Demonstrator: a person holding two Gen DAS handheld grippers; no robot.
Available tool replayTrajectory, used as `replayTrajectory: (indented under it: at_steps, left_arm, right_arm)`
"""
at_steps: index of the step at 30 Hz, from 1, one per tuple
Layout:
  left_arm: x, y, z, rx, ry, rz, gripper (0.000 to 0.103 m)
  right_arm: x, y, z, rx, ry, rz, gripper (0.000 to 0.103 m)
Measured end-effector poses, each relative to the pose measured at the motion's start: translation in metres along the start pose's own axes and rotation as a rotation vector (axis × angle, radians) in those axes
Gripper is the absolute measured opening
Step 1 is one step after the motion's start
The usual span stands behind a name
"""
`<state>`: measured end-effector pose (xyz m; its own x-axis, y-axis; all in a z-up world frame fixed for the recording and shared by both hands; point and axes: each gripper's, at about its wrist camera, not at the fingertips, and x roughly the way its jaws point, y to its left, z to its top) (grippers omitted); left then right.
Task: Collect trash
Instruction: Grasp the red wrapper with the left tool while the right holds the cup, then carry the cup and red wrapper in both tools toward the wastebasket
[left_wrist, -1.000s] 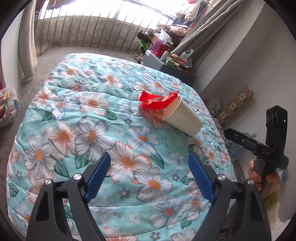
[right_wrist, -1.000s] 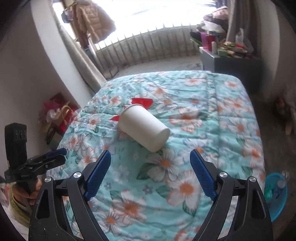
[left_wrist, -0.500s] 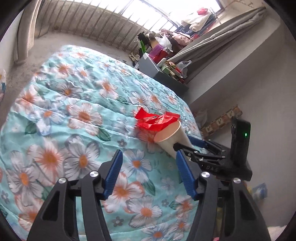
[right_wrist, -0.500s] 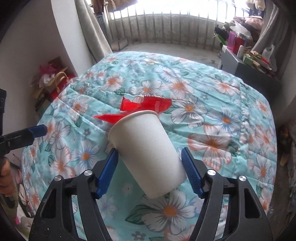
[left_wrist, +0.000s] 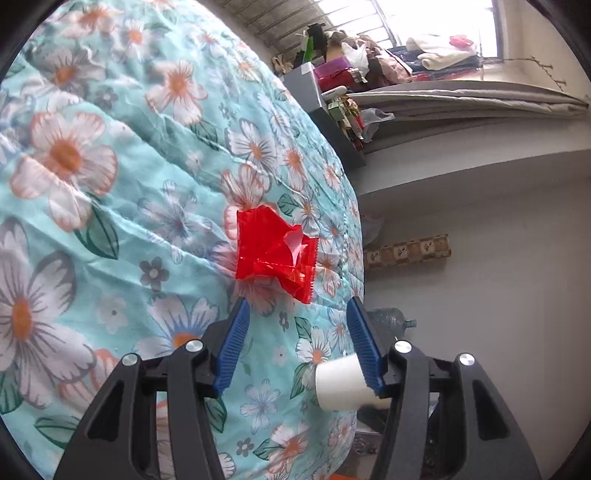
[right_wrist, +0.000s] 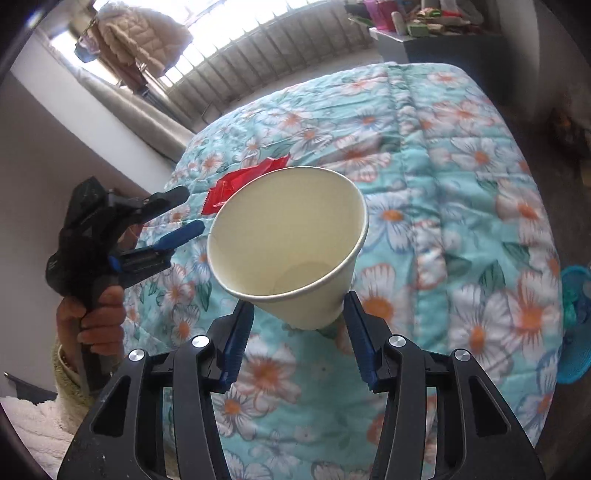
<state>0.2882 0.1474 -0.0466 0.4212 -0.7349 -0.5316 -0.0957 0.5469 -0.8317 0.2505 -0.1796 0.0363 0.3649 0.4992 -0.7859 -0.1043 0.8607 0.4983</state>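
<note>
On the bed (right_wrist: 461, 206), two pieces of trash were present: one paper cup (right_wrist: 291, 240) and one red plastic wrapper (left_wrist: 275, 251). Two devices were in use, one per hand.

Nearest the right wrist camera, the right hand-held gripper (right_wrist: 297, 325) had the cup between its blue ribbed pads. Its jaws were closing, and both pads touched the tapered lower wall of the cup, which was tilted with its open mouth toward the camera, clear of the quilt. The cup was a smooth, off-white cone with a rolled rim; its base was hidden behind its own wall and the pads.

In the left wrist view, the left hand-held gripper (left_wrist: 295, 343) stood roughly half open, its jaws closing, with nothing between the pads. The wrapper lay just beyond its fingertips on the quilt near the bed's edge, not touched. It was crumpled, glossy and translucent, with a serrated edge. Only the bottom part of the cup showed in this view, partly covered by the right-side pad.

One hand (right_wrist: 92, 321) gripped the left device's black handle; its sleeve was cut off by the frame edge.

The quilt was stitched fabric, turquoise with white and orange flowers. Farther off, a cluttered cabinet (left_wrist: 317, 96) stood past the bed; its contents were too small to identify. A barred window (right_wrist: 266, 48) was overexposed.
</note>
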Motion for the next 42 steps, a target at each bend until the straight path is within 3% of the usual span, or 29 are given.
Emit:
replayTrajectory:
  at_steps: [5,9,11,13,17,19,26,30,35,38,42]
  left_arm:
    - [0.020,0.017,0.013,-0.129,-0.013,0.009,0.052]
    - [0.027,0.019,0.018,-0.147,-0.056,0.043,0.050]
    - [0.030,0.013,0.019,-0.113,-0.076,0.077,0.045]
    - [0.032,0.010,0.018,-0.082,-0.092,0.111,0.030]
    - [0.029,0.003,0.013,-0.030,-0.116,0.133,0.019]
    - [0.021,-0.008,0.006,0.027,-0.127,0.148,0.012]
    - [-0.024,-0.050,-0.034,0.326,-0.156,0.236,0.010]
    - [-0.050,-0.062,-0.061,0.495,-0.119,0.298,0.010]
    - [-0.081,-0.068,-0.096,0.719,-0.118,0.451,0.010]
    - [-0.080,-0.075,-0.110,0.820,-0.118,0.493,0.010]
    - [-0.053,-0.073,-0.121,0.845,-0.051,0.494,0.010]
  right_arm:
    - [-0.015,-0.014,-0.027,0.062,-0.043,-0.011,0.047]
    - [-0.021,-0.017,-0.042,0.068,-0.050,-0.034,0.046]
    - [-0.023,-0.017,-0.047,0.066,-0.051,-0.037,0.046]
    - [-0.025,-0.016,-0.051,0.061,-0.060,-0.042,0.046]
    - [-0.030,-0.016,-0.054,0.056,-0.069,-0.034,0.044]
    - [-0.033,-0.017,-0.056,0.056,-0.069,-0.033,0.043]
    - [-0.046,-0.016,-0.064,0.052,-0.098,-0.014,0.045]
    - [-0.058,-0.018,-0.068,0.050,-0.116,0.007,0.049]
    - [-0.079,-0.022,-0.072,0.056,-0.164,0.054,0.058]
    - [-0.083,-0.026,-0.069,0.096,-0.183,0.086,0.059]
    - [-0.077,-0.027,-0.063,0.143,-0.189,0.079,0.059]
